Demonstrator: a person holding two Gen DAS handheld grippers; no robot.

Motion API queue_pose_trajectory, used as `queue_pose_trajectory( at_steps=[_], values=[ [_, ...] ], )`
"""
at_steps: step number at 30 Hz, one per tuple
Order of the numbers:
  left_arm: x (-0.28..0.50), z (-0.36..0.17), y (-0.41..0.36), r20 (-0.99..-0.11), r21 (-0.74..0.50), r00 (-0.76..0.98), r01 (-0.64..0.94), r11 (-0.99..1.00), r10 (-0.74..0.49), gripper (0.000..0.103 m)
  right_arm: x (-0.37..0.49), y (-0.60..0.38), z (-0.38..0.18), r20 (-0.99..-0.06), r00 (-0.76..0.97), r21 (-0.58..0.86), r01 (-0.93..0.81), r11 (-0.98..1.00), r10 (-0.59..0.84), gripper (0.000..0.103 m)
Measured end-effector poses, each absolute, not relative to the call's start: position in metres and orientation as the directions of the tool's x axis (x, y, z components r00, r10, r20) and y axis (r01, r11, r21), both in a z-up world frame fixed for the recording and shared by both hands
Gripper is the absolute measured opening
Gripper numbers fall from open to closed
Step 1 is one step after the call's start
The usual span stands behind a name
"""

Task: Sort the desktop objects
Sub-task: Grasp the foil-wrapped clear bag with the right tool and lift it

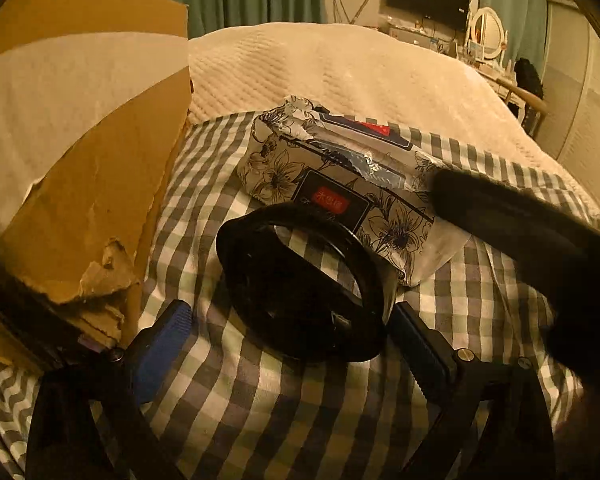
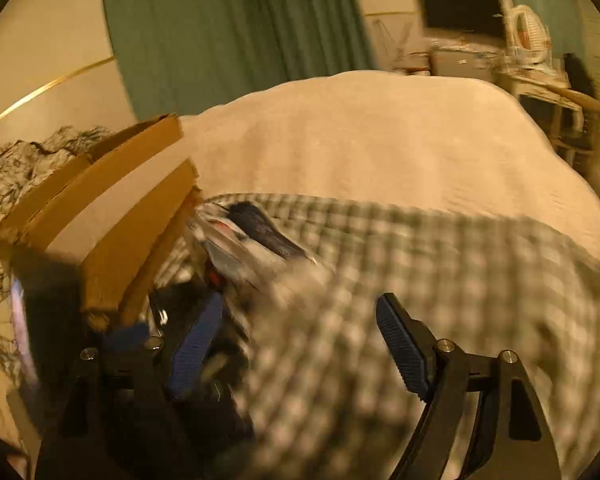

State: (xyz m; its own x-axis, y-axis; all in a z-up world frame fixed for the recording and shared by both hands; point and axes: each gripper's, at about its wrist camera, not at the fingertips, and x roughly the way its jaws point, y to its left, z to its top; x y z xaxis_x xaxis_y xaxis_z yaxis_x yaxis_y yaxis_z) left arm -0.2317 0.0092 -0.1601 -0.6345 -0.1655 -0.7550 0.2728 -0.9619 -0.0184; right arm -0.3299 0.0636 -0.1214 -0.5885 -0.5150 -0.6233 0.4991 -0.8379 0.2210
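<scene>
So the whole scene sits on a bed: cream blanket [image 1: 340, 68] at the back, gray checked sheet [image 1: 300, 408] up front. A big cardboard box [image 1: 88, 184] stands at the left edge. On the checks there's a floral tissue pack [image 1: 340, 184], and touching its near side a black ring-shaped thing [image 1: 300, 288], can't tell what exactly. The left gripper [image 1: 292, 340] has its blue pads spread wide, with the ring sitting right between them, nothing clamped. The right gripper [image 2: 300, 344] is spread too and empty, over blurry checked sheet, with the tissue pack up and to its left by the box.
</scene>
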Motion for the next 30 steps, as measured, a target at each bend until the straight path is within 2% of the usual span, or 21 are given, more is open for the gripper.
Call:
queue_pose_trajectory(
  at_steps=[1,3,4,5,6,8,9,10,11,15,18,22,24,25,26,28,30],
  values=[
    [-0.231,-0.16,0.009,-0.754,-0.026,-0.637,0.271,-0.962,-0.159,0.1,-0.343,0.052,-0.129,-0.666,-0.547,0.221,0.504,-0.835,-0.507,0.075],
    [-0.227,-0.162,0.005,-0.752,-0.052,-0.644,0.266,-0.963,-0.137,0.098,-0.356,0.034,-0.141,-0.719,-0.494,0.201,0.527,-0.826,-0.489,0.048],
    [-0.225,-0.161,0.003,-0.749,-0.07,-0.65,0.269,-0.961,-0.127,0.092,-0.354,0.03,-0.141,-0.73,-0.507,0.159,0.525,-0.836,-0.458,0.035],
    [-0.222,-0.161,-0.001,-0.743,-0.096,-0.659,0.274,-0.957,-0.115,0.086,-0.347,0.033,-0.138,-0.723,-0.538,0.136,0.505,-0.852,-0.434,0.029],
    [-0.218,-0.16,-0.003,-0.737,-0.116,-0.668,0.278,-0.954,-0.105,0.082,-0.34,0.037,-0.134,-0.716,-0.559,0.129,0.482,-0.866,-0.418,0.028],
    [-0.212,-0.159,-0.013,-0.724,-0.176,-0.686,0.29,-0.941,-0.075,0.059,-0.317,0.052,-0.127,-0.711,-0.604,0.079,0.442,-0.894,-0.361,0.027],
    [-0.21,-0.159,-0.016,-0.722,-0.195,-0.689,0.287,-0.938,-0.06,0.051,-0.306,0.06,-0.125,-0.709,-0.616,0.064,0.428,-0.902,-0.343,0.027],
    [-0.207,-0.158,-0.019,-0.715,-0.226,-0.699,0.272,-0.935,-0.031,0.028,-0.295,0.071,-0.123,-0.713,-0.625,0.05,0.406,-0.912,-0.317,0.026],
    [-0.204,-0.157,-0.022,-0.71,-0.243,-0.704,0.255,-0.936,-0.007,0.02,-0.282,0.083,-0.122,-0.724,-0.629,0.032,0.379,-0.925,-0.283,0.026],
    [-0.183,-0.148,-0.022,-0.702,-0.27,-0.71,0.195,-0.943,0.054,0.006,-0.24,0.123,-0.112,-0.74,-0.622,0.048,0.33,-0.943,-0.256,0.026],
    [-0.167,-0.137,-0.026,-0.674,-0.303,-0.734,0.17,-0.938,0.085,0.006,-0.213,0.133,-0.103,-0.768,-0.604,-0.019,0.353,-0.935,-0.212,0.026],
    [-0.153,-0.118,-0.015,-0.653,-0.245,-0.752,0.102,-0.964,0.086,0.006,-0.182,0.149,-0.09,-0.783,-0.591,-0.048,0.368,-0.929,-0.194,0.026],
    [-0.153,-0.112,-0.007,-0.659,-0.179,-0.751,0.103,-0.978,0.042,0.01,-0.179,0.155,-0.085,-0.774,-0.602,-0.037,0.354,-0.935,-0.197,0.026],
    [-0.155,-0.112,-0.004,-0.663,-0.155,-0.749,0.112,-0.982,0.019,0.025,-0.179,0.156,-0.084,-0.772,-0.604,-0.032,0.349,-0.937,-0.199,0.026],
    [-0.16,-0.112,-0.002,-0.67,-0.141,-0.742,0.121,-0.983,0.005,0.056,-0.181,0.154,-0.083,-0.769,-0.607,-0.03,0.346,-0.938,-0.199,0.026],
    [-0.165,-0.112,0.001,-0.658,-0.136,-0.751,0.187,-0.973,-0.052,0.082,-0.182,0.154,-0.083,-0.757,-0.619,-0.019,0.341,-0.94,-0.209,0.026],
    [-0.174,-0.113,0.002,-0.636,-0.171,-0.769,0.223,-0.96,-0.066,0.082,-0.184,0.149,-0.085,-0.752,-0.619,0.001,0.342,-0.94,-0.226,0.026]
  ],
)
